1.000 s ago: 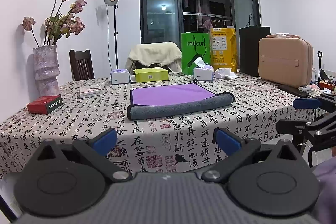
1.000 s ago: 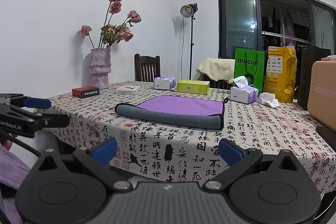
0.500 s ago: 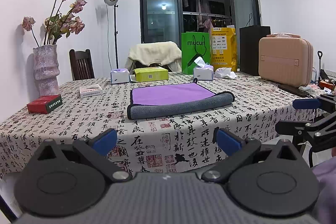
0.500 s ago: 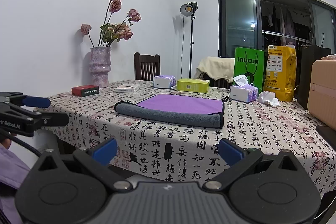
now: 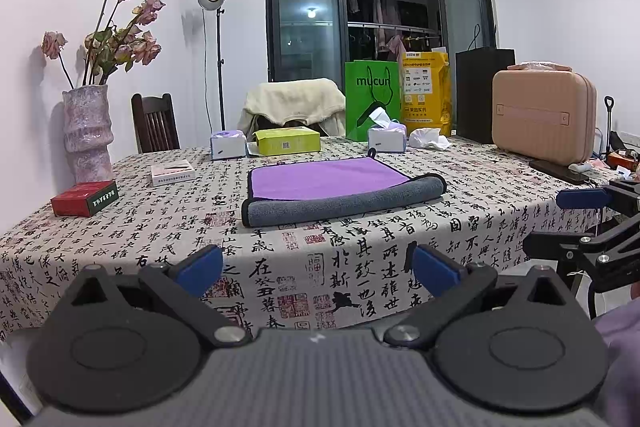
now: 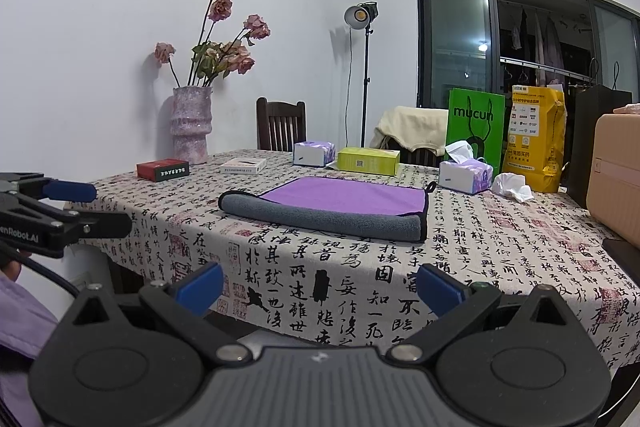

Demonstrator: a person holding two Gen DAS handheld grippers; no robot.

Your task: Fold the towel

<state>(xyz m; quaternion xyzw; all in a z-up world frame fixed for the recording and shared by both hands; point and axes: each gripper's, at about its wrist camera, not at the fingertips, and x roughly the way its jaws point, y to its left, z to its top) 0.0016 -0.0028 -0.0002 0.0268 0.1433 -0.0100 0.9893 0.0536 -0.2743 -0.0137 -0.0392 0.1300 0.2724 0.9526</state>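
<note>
A towel, purple on top and grey underneath, lies on the table with its near edge folded over as a grey roll point(image 5: 344, 201); it also shows in the right wrist view point(image 6: 332, 207). My left gripper point(image 5: 316, 269) is open and empty, held off the table's near edge, well short of the towel. My right gripper point(image 6: 320, 287) is open and empty, also off the table's edge, to the right of the left one. Each gripper shows at the side of the other's view.
The table point(image 5: 160, 227) has a calligraphy-print cloth. On it stand a vase of dried roses point(image 5: 86, 135), a red box point(image 5: 84, 198), a white box point(image 5: 173, 173), tissue boxes point(image 5: 387, 139), a yellow-green box point(image 5: 287, 140) and a pink case point(image 5: 544, 121). Chairs stand behind.
</note>
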